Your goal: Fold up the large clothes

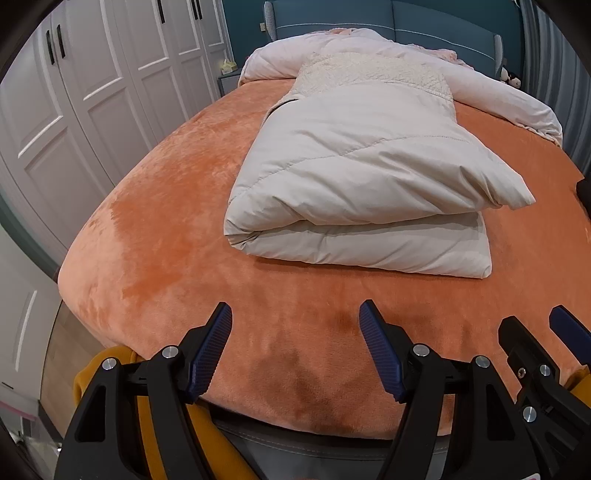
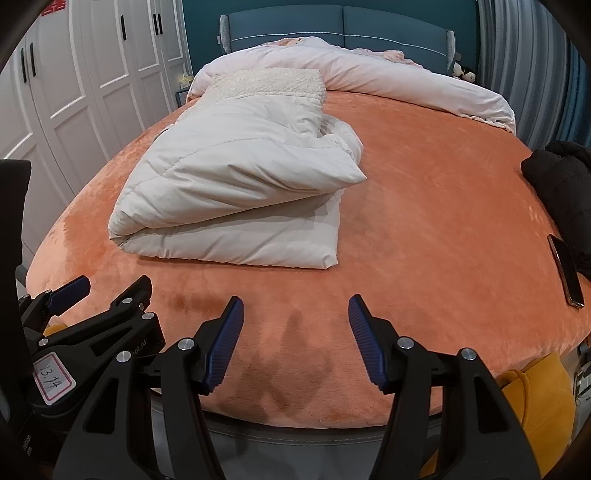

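Both grippers, left [image 1: 295, 345] and right [image 2: 295, 339], wide open and empty; folded coat [image 1: 362, 192] lies ahead, lengthwise away, nearer left.

A cream padded coat [image 1: 362, 184] [image 2: 236, 192] is lying folded in puffy layers, fleecy collar end farthest back, on the orange bedspread [image 1: 166, 221].

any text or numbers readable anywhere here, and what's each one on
"13.14": handwritten on the pink-bordered white sticker on the black left gripper.
"...ot.AI": partial white print on that gripper's body.
Vertical white print at the lower-left edge: too blurred to read.
Red sign on the white wardrobe: unreadable.
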`<state>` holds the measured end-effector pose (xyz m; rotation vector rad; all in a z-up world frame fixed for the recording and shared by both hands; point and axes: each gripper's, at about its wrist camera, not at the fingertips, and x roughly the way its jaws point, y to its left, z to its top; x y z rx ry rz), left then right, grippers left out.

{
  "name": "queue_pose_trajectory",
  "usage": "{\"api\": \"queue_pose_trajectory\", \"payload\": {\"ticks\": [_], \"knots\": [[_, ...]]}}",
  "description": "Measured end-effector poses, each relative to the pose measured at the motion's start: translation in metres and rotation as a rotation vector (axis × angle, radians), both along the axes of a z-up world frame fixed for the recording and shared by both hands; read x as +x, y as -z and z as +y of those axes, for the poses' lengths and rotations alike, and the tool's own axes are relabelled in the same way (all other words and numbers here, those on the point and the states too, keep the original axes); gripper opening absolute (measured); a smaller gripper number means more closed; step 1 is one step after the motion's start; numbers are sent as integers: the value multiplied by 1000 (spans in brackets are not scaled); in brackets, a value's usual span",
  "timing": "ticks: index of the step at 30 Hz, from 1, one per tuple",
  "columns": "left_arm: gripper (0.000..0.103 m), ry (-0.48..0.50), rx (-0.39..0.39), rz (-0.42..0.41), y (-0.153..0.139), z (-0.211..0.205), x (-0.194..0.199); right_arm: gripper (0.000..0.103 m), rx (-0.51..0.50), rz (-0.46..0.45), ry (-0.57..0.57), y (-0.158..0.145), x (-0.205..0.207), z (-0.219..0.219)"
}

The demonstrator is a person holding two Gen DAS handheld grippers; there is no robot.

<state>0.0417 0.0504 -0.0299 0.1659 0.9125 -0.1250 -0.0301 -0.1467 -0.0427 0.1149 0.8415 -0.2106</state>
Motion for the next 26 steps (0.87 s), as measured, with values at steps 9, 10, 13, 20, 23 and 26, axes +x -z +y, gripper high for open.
{"api": "queue_pose_trajectory", "payload": {"ticks": [9, 10, 13, 20, 23, 26], "knots": [[68, 4, 0, 6, 2, -1, 2, 57, -1, 4, 17, 1, -1, 2], [67, 4, 0, 6, 2, -1, 2, 57, -3, 5, 18, 1, -1, 2], [67, 3, 1, 6, 2, -2, 2, 57, -4, 6, 22, 1, -1, 3], [66, 0, 1, 15, 4, -2, 4, 56, -13, 7, 31, 2, -1, 5], [66, 2, 3, 11, 4, -2, 4, 56, -14, 6, 32, 2, -1, 5], [66, -1, 5, 15, 5, -3, 4, 56, -17, 7, 33, 2, -1, 5]]}}
